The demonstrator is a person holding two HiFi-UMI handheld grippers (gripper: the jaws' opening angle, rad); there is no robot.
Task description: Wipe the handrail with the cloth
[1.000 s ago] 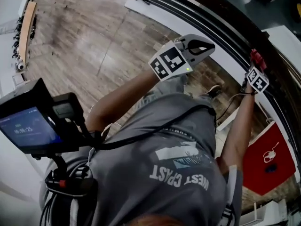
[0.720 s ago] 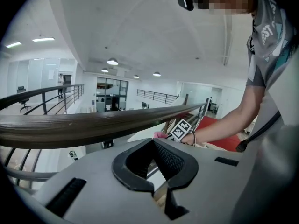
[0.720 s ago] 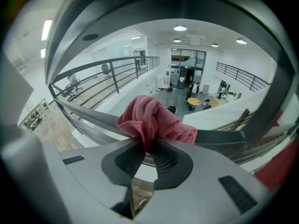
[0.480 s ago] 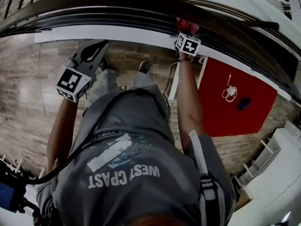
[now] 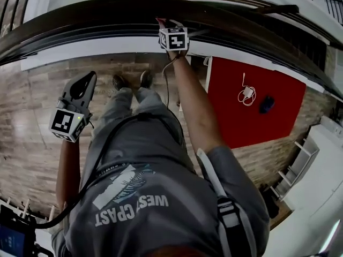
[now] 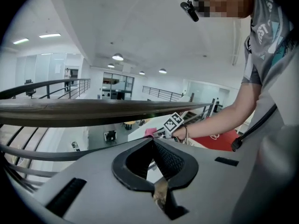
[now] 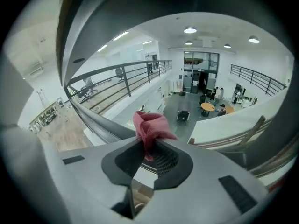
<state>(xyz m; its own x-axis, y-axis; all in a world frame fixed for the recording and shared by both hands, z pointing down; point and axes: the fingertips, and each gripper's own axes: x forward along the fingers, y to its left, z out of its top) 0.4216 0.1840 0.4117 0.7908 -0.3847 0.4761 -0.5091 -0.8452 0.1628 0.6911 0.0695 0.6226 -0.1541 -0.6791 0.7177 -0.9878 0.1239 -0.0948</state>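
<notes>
The dark wooden handrail curves across the top of the head view. My right gripper reaches up to it, shut on a red cloth that lies against the rail. In the right gripper view the pink-red cloth bunches out of the closed jaws of the right gripper, just under the broad dark handrail. My left gripper hangs lower left, away from the rail, shut with nothing in it. From the left gripper I see the handrail and the cloth.
Thin metal bars run below the handrail, and beyond them is a drop to a lower floor. A red mat with a white cable lies on the wooden floor at the right. The person's feet stand near the railing.
The head view has swung round. My right gripper with the cloth has slid leftward in the picture along the rail. The left gripper has dropped lower and further left.
</notes>
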